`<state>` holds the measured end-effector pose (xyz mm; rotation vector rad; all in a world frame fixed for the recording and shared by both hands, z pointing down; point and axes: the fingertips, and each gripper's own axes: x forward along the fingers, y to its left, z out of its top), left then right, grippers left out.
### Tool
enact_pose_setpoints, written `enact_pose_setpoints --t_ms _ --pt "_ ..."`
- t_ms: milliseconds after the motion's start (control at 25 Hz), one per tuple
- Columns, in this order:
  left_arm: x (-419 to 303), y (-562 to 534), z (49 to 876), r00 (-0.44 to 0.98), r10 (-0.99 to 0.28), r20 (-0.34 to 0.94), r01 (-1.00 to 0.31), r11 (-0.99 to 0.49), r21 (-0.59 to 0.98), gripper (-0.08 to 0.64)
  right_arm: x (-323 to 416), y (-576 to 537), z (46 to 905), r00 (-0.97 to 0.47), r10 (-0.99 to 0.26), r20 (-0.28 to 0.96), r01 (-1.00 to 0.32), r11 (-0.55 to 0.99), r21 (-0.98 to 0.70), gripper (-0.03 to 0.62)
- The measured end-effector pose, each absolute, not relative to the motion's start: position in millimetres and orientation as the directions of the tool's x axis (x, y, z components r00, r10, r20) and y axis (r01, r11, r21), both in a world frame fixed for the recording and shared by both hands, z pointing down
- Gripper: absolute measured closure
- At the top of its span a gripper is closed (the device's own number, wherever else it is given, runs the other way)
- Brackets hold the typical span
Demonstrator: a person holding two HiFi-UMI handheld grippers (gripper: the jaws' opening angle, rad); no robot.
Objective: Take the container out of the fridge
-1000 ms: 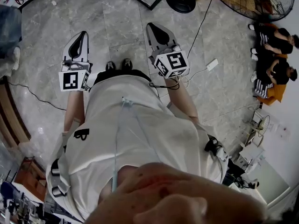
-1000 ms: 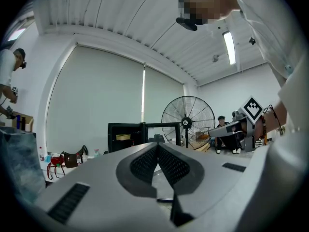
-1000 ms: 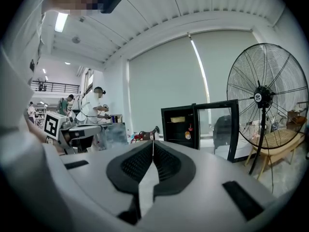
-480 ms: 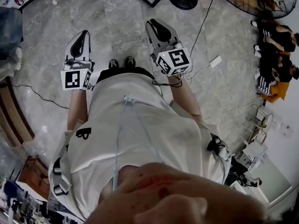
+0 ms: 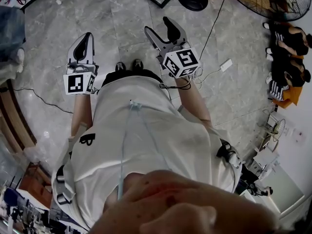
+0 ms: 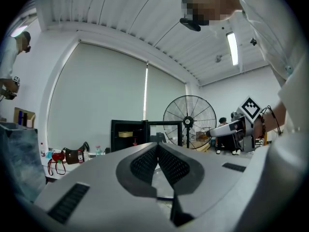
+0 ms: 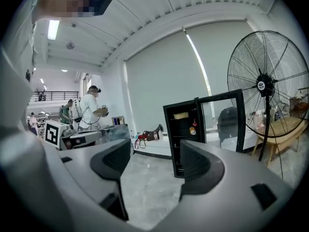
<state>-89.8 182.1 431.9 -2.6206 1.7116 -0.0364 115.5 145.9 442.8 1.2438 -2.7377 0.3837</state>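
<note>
Right, two tools, each with a square-marker cube. Left tool (image 5: 87, 37) is pinched shut on nothing. Right tool (image 5: 157, 26) has just been opening and now stands wide, only floor between its jaws. One black fridge (image 7: 186, 151), door open, centre-right in the right gripper view, with one yellowish container (image 7: 181, 115) on its top shelf. One standing fan (image 7: 264, 81) at the right edge.

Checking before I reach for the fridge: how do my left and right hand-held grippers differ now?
The left hand-held gripper has its jaws together; the right hand-held gripper has them apart, having just been opening, nothing between. The left marker cube faces the head view squarely; the right marker cube sits turned, corner-on. Both are empty, held above the grey floor.
</note>
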Motion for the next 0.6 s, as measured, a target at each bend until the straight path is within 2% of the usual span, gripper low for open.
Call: enact_pose_setpoints --t_ms 160,600 --pt "-94 183 431 0.405 -0.914 0.007 -0.914 -0.405 -0.022 0.551 108 148 443 -0.660 -0.721 0.212 -0.751 0.637 -0.172 0.265" --pt "-116 182 433 0.435 -0.900 -0.011 -0.900 -0.435 -0.021 0.551 90 152 448 -0.656 -0.719 0.231 -0.755 0.627 -0.190 0.265"
